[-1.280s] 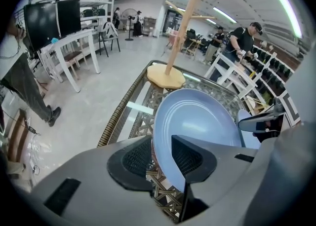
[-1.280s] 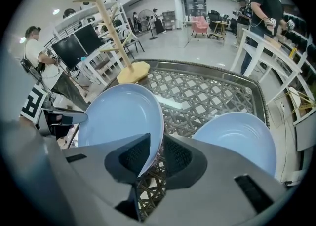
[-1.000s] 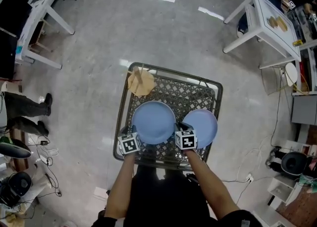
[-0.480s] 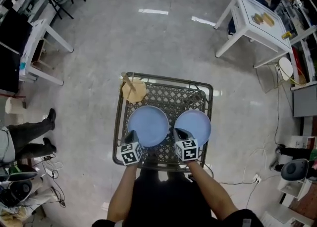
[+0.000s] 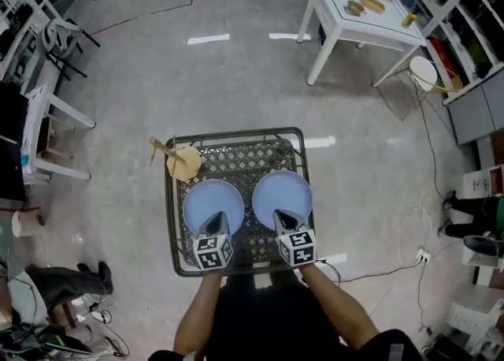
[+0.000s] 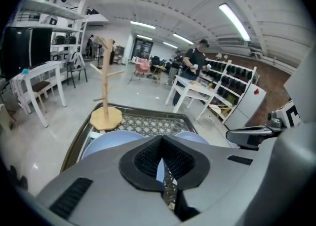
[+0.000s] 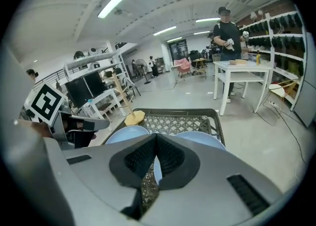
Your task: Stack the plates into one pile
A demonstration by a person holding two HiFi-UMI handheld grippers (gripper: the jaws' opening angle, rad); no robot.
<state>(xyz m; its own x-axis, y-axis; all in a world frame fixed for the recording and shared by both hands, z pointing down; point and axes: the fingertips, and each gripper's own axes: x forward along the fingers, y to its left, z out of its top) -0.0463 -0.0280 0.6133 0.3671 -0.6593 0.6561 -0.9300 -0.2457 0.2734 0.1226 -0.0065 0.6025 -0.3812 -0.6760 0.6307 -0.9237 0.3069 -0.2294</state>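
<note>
left hand-held gripper [image 5: 217, 221] and right hand-held gripper [image 5: 283, 217] both pinched shut, empty; left plate [image 5: 206, 200] lies just beside the wooden stand [image 5: 183, 162], right plate [image 5: 282, 191] further off, both likely stiff, slick, light: pinch a near rim

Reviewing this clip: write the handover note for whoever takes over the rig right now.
Left gripper: shut, empty, over the near edge of the left plate.
Right gripper: shut, empty, over the near edge of the right plate.
Things: both blue plates lie flat, side by side, on the mesh table; a wooden stand sits at its far left corner.
Done: nothing stacked.
Left: set one plate on the other.
</note>
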